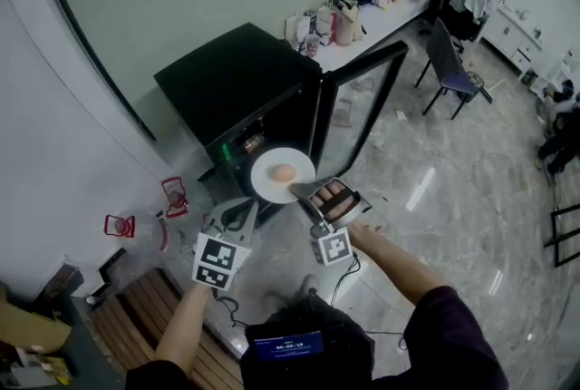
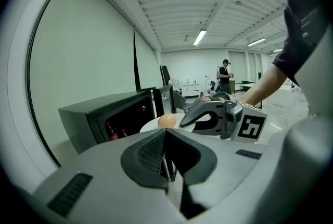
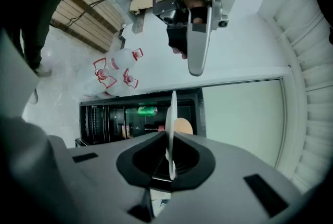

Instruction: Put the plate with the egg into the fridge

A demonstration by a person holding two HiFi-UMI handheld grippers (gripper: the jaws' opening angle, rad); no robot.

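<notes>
A white plate (image 1: 272, 172) with a brown egg (image 1: 284, 172) on it hangs level in front of the open black fridge (image 1: 237, 80). My right gripper (image 1: 301, 191) is shut on the plate's near rim. In the right gripper view the plate (image 3: 171, 113) stands edge-on between the jaws of the right gripper (image 3: 170, 139), with the egg (image 3: 183, 126) beside it and the fridge shelves (image 3: 125, 121) behind. My left gripper (image 1: 248, 212) sits just left of and below the plate, shut and holding nothing. From the left gripper (image 2: 166, 134) I see the egg (image 2: 167, 120) and the right gripper (image 2: 210, 113) beyond.
The fridge door (image 1: 362, 102) swings open to the right. Red-capped water bottles (image 1: 172, 195) lie on the floor left of the fridge. A wooden pallet (image 1: 136, 316) is near my feet, a chair (image 1: 450, 66) stands at the right, and bags (image 1: 331, 24) crowd a counter behind.
</notes>
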